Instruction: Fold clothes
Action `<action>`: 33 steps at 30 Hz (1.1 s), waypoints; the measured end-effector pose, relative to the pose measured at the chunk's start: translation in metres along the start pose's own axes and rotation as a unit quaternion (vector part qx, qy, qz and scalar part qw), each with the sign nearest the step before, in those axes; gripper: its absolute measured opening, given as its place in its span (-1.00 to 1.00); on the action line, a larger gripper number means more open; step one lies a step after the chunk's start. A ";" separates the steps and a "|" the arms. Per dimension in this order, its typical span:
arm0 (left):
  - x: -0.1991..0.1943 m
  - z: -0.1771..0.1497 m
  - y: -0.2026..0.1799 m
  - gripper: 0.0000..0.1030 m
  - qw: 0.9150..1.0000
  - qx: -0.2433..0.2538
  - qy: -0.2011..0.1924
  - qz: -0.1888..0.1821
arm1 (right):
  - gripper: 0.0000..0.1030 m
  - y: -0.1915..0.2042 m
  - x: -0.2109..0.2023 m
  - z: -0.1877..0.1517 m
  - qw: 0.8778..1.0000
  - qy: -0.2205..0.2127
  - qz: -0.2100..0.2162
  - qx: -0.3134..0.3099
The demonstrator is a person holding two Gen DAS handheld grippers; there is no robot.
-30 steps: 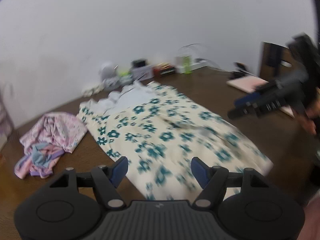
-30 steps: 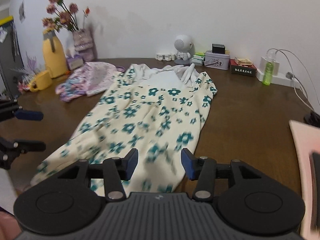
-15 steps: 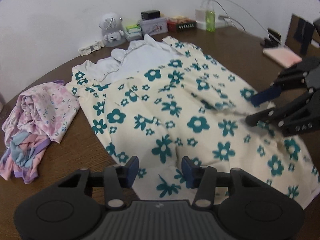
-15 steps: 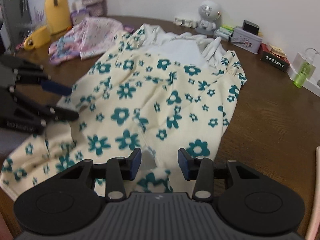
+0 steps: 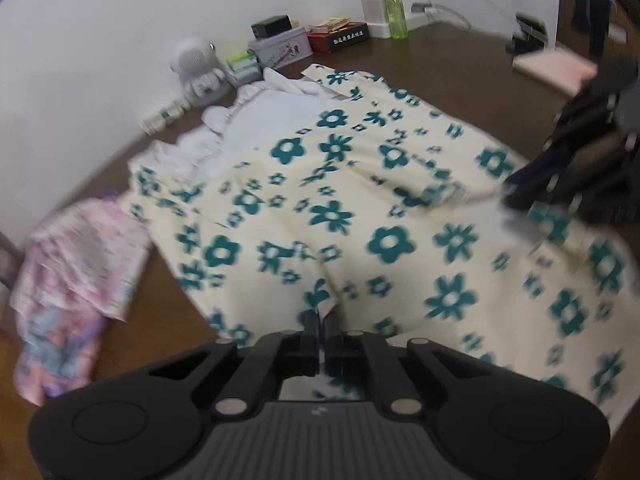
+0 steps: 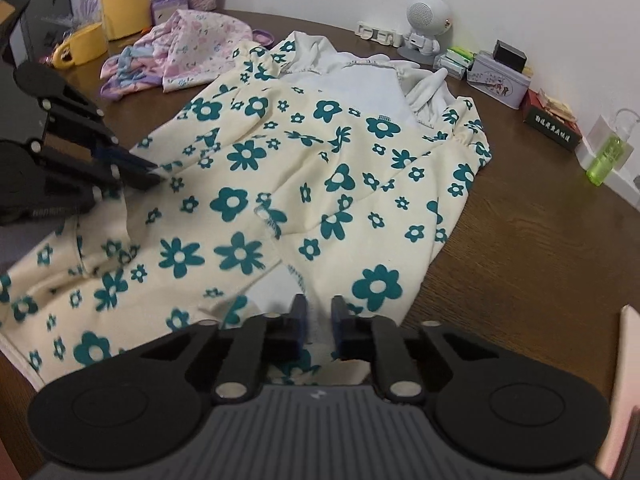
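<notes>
**A:** where's the dress at?

**B:** the cream dress with teal flowers is spread flat across the brown table, white collar end toward the wall. Left gripper is clamped tight on a pinch of fabric at the near edge. Right gripper is nearly closed with cloth between its fingers, small gap left.

**A:** anything around it?

**B:** crumpled pink floral garment just beside it, plus a white robot figure and a green bottle by the wall.
</notes>
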State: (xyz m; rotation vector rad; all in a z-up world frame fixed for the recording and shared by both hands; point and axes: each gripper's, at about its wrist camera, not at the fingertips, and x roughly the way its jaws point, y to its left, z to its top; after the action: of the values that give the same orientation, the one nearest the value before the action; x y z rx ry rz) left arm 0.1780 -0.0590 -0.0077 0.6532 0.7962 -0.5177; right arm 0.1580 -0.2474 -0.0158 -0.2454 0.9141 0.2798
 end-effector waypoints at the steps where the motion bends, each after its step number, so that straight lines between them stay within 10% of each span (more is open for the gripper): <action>1: -0.002 -0.002 0.002 -0.98 1.000 0.007 0.000 0.006 | -0.93 -0.001 -0.002 -0.001 1.000 -0.002 -0.004 -0.004; 14: -0.028 -0.029 0.049 -0.83 0.998 -0.023 0.005 0.050 | -0.92 -0.035 -0.018 -0.013 0.997 -0.021 -0.075 0.021; 21: -0.016 -0.027 0.042 -0.59 0.998 -0.022 0.004 0.052 | -0.53 -0.033 -0.010 -0.011 0.996 -0.031 -0.071 0.035; 24: -0.014 -0.028 0.042 -0.97 0.998 -0.025 0.000 0.051 | -0.62 -0.029 -0.011 -0.013 0.996 -0.032 -0.070 0.033; 26: -0.015 -0.031 0.042 -0.97 0.998 -0.016 -0.003 0.058 | -0.89 -0.027 -0.011 -0.014 0.997 -0.034 -0.069 0.032; 33: -0.026 -0.039 0.036 -0.92 0.998 0.005 -0.006 0.060 | -0.89 -0.029 -0.013 -0.017 0.996 -0.029 -0.073 0.028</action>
State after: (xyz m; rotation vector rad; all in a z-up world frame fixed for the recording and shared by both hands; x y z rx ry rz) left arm 0.1676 -0.0022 0.0041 0.7018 0.7393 -0.4167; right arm 0.1475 -0.2813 -0.0125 -0.2493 0.8400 0.1246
